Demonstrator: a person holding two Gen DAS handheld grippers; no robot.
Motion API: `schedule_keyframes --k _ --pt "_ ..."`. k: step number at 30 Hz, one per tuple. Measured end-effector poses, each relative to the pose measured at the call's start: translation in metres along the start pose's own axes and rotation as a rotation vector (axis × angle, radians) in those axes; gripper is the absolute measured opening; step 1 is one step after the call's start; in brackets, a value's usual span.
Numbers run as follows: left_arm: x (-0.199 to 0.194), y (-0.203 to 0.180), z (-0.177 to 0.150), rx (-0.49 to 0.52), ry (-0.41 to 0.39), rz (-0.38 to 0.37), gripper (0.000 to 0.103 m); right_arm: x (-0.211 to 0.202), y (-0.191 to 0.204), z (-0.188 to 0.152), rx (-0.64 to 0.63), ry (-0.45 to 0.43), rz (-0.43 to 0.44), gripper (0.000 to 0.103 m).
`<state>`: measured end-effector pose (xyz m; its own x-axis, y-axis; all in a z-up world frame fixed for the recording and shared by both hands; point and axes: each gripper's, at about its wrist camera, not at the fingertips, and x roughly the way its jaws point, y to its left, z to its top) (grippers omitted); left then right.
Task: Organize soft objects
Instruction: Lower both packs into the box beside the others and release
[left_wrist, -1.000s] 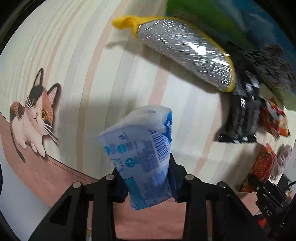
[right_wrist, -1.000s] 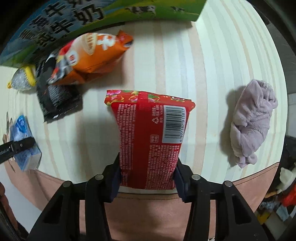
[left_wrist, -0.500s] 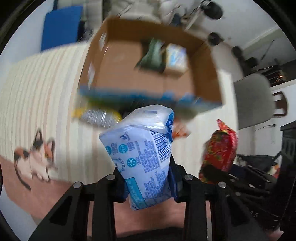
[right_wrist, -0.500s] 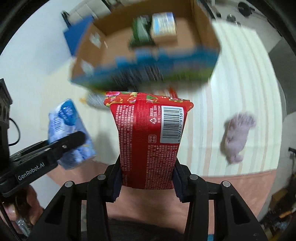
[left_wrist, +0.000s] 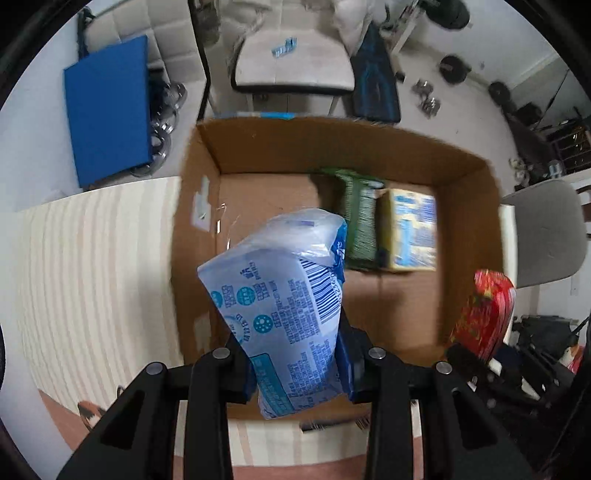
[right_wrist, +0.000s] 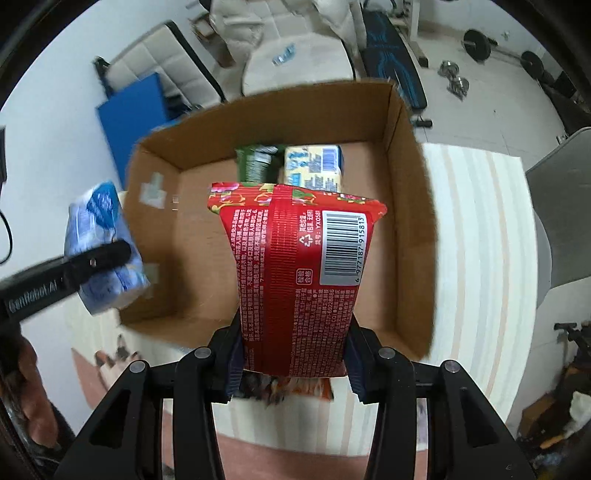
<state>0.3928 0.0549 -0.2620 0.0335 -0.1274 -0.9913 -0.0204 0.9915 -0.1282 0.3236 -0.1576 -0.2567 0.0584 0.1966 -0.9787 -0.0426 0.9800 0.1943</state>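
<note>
both grippers lifted off the striped tablecloth (right_wrist: 476, 236) in the last second; a second ago they were low over the cloth among loose items, now both hang above the open cardboard box (left_wrist: 469, 229). reads as pick done, drop into box next.

left gripper (left_wrist: 295, 363): jaws closed tight on the lower part of the blue tissue pack (left_wrist: 284, 306), pack standing up out of the fingers, over the box's near-left floor. right gripper (right_wrist: 293, 360): jaws pinched on the base of the red snack packet (right_wrist: 299, 266), barcode side up, poised over the box's middle.

inside the box: green packet (left_wrist: 360, 214) and yellow-blue carton (left_wrist: 412, 229), touching, against the far wall toward the right. bare cardboard floor on the left and near side, plenty of room for both loads.

edges: near wall of the box sits just under both grippers; judgement, each needs to go forward past it before letting go, or the item could catch on the rim. the two grippers are side by side, left one's pack near the box's left wall in the right view; stagger the drops to avoid a knock. chairs beyond the table, out of the way.
</note>
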Motion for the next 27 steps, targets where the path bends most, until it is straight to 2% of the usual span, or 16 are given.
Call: schedule_keyframes --k 6,15,19,22,24,26,27 --pt "0.056 -0.006 0.036 0.055 0.106 0.049 0.031 0.066 0.0 0.009 -0.01 0.12 -0.056 0.048" --pt "0.09 -0.01 0.065 0.084 0.146 0.076 0.031 0.107 -0.001 0.014 -0.038 0.199 -0.088 0.048" --pt "0.095 -0.015 0.076 0.093 0.175 0.101 0.043 0.12 0.0 0.017 -0.044 0.22 -0.103 0.048" --pt "0.097 -0.014 0.08 0.078 0.204 0.119 0.046 0.126 -0.001 0.017 -0.051 0.237 -0.112 0.049" --pt "0.093 -0.014 0.08 0.081 0.201 0.108 0.054 0.126 0.0 0.018 -0.055 0.234 -0.121 0.053" --pt "0.084 -0.014 0.078 0.082 0.184 0.09 0.06 0.127 0.002 0.018 -0.044 0.231 -0.117 0.075" --pt "0.08 -0.015 0.077 0.084 0.177 0.086 0.069 0.124 0.002 0.018 -0.036 0.227 -0.111 0.078"
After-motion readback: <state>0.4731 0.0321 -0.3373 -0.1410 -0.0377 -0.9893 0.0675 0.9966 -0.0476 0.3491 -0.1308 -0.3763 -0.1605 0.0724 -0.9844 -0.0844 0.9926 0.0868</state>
